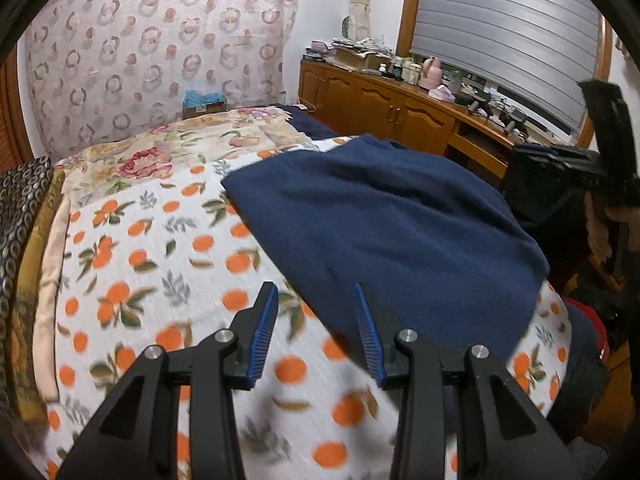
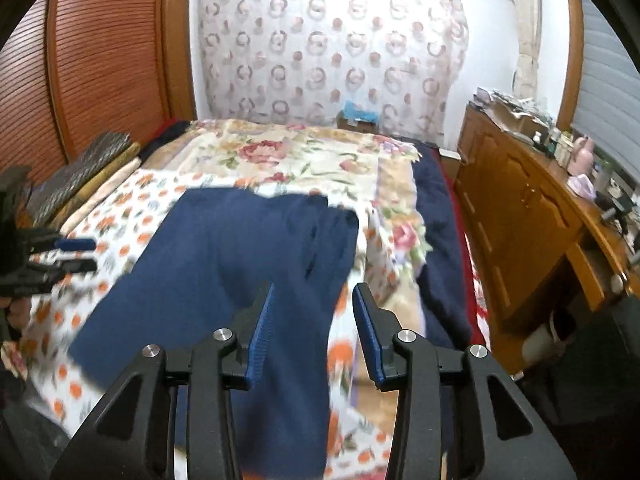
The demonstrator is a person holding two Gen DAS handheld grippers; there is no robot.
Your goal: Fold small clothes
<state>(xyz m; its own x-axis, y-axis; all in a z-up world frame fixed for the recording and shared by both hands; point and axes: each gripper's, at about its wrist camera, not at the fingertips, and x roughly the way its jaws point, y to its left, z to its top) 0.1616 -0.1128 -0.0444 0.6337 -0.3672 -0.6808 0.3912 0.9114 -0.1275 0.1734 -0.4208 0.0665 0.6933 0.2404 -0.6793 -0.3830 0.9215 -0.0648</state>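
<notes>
A navy garment is seen spread on the orange-print sheet of the bed, folded over on itself. The left gripper is held above the sheet beside the garment's near edge, jaws parted and empty. The right gripper is poised over the garment's blurred near part, jaws apart, apparently nothing gripped

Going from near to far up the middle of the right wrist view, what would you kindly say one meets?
Right claw → navy garment → floral quilt → blue-topped box → ring-patterned curtain.
</notes>
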